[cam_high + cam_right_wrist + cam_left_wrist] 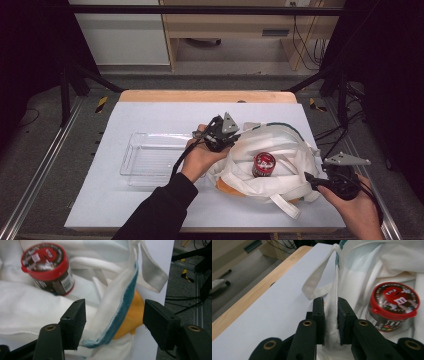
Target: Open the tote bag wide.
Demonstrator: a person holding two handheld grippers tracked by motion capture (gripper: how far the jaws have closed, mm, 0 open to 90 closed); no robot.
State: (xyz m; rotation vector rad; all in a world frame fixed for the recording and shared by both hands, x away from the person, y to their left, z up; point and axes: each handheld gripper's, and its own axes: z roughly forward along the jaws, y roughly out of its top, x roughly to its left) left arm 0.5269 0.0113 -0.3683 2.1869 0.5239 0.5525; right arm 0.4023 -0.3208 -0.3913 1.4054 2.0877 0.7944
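The white cloth tote bag point(280, 160) at the surface's 4 o'clock holds a red-lidded M&M's tub point(263, 164). Left gripper point(331, 322) jaws pinch the bag's rim; right gripper point(113, 325) jaws spread around the teal-edged rim.

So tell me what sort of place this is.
Probably a lab or workshop rigged for recording. A white-topped table stands inside a dark metal frame, cables trail over the floor, and a person works hand-held grippers on a cloth bag.
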